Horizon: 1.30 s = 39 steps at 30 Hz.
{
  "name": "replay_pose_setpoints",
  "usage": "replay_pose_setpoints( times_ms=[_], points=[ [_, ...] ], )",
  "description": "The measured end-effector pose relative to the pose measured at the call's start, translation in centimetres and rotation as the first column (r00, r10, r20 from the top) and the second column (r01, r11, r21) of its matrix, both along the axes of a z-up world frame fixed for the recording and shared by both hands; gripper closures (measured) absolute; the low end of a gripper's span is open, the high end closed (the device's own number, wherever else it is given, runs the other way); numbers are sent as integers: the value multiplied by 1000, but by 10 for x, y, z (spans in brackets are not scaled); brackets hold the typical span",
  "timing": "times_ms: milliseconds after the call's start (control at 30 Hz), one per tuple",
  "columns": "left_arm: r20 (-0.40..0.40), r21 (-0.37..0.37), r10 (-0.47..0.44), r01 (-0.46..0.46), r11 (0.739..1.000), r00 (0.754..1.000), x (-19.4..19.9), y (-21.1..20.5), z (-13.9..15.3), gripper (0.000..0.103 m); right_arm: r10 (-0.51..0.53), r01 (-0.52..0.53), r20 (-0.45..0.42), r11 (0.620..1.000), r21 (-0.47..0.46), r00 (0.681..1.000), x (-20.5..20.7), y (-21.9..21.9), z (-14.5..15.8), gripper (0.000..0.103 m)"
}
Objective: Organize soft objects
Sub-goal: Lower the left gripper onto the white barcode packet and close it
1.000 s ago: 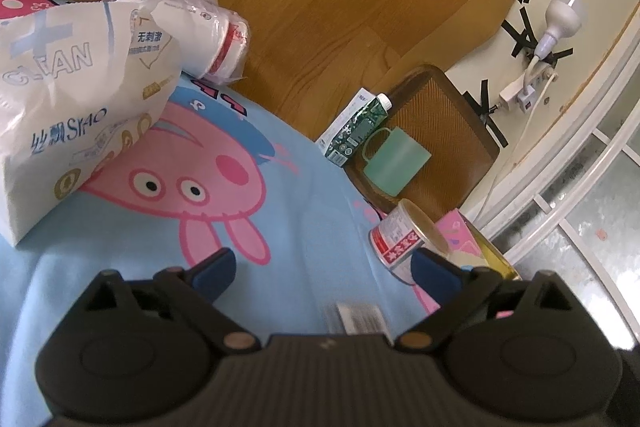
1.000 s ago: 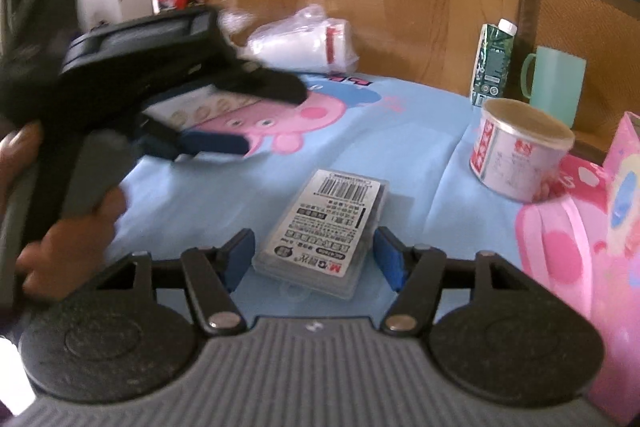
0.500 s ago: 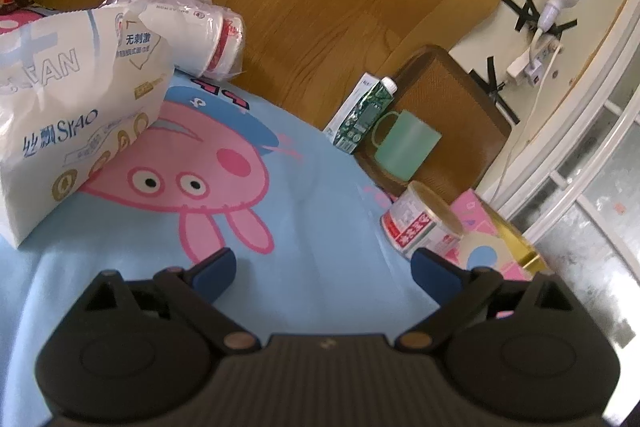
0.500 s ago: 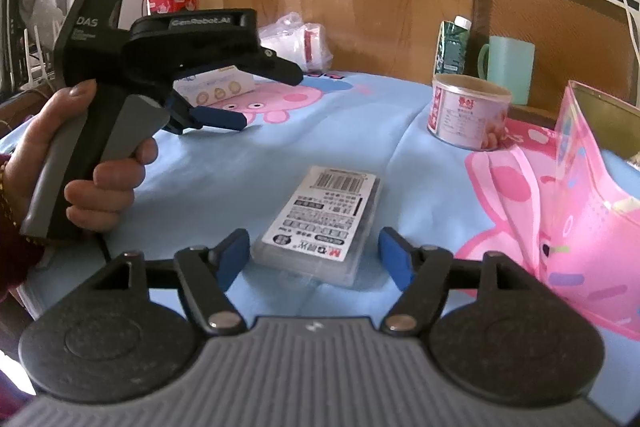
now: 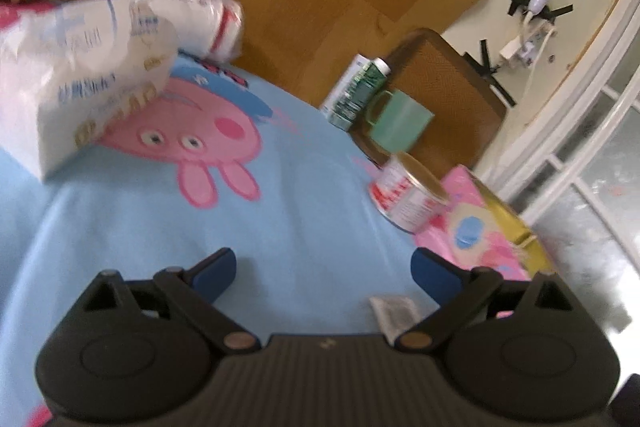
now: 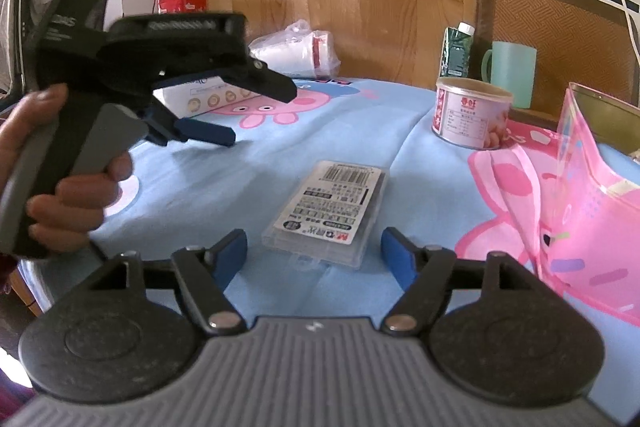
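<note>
A white tissue pack (image 5: 80,79) lies at the far left of the blue cartoon cloth (image 5: 280,227), with a bagged white roll (image 5: 204,15) behind it. My left gripper (image 5: 322,261) hangs open above bare cloth with nothing between its fingers. In the right wrist view a hand (image 6: 72,195) holds it in the air, in front of the tissue pack (image 6: 200,99). My right gripper (image 6: 313,241) is open, and a clear plastic case (image 6: 332,211) lies flat just ahead between its fingertips, with neither pad touching it.
A pink cartoon bag (image 6: 560,195) stands open at the right, close to my right finger. A tin can (image 6: 468,115), a green mug (image 6: 512,73) and a drink carton (image 6: 456,51) sit at the far right by a brown chair back (image 6: 560,27).
The right gripper's jaws have spread a little wider around the case, which has not moved. The left gripper has shifted sideways over the cloth, still open.
</note>
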<state>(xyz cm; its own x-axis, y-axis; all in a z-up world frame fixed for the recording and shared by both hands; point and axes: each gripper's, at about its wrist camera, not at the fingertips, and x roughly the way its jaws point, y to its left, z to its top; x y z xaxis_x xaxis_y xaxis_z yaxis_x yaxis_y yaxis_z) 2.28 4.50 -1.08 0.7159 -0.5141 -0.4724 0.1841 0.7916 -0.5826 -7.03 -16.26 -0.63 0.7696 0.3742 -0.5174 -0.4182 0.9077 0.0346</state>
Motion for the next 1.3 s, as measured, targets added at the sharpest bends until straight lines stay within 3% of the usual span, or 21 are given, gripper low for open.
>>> replay_pose_setpoints(
  times_ms=[300,467,833,1067,1200,1300],
  points=[
    [-46,-42,-47,45,998,998,-8,-8,-3,5,-3,3,3,1000,-3,1000,-1,1,-1,20],
    [-57,-102,-58,52,993,997,-5,1,-7,5,-6,6,0,1000,-10,1000,0,2,-2,14],
    [-31,-22,-106,105,994,994,-9,-9,-4,0,-19,19,-9,1000,-16,1000,1,4,-2,11],
    [-52,-72,-132,129,989,990,-10,1,-6,0,-21,21,-11,1000,-18,1000,1,5,-2,11],
    [-79,-115,-132,123,986,988,-13,8,-6,1,-8,8,-9,1000,-16,1000,0,7,-1,17],
    [-104,-176,-151,131,976,983,-14,16,-6,11,1,-1,-12,1000,-12,1000,-1,8,0,19]
  ],
)
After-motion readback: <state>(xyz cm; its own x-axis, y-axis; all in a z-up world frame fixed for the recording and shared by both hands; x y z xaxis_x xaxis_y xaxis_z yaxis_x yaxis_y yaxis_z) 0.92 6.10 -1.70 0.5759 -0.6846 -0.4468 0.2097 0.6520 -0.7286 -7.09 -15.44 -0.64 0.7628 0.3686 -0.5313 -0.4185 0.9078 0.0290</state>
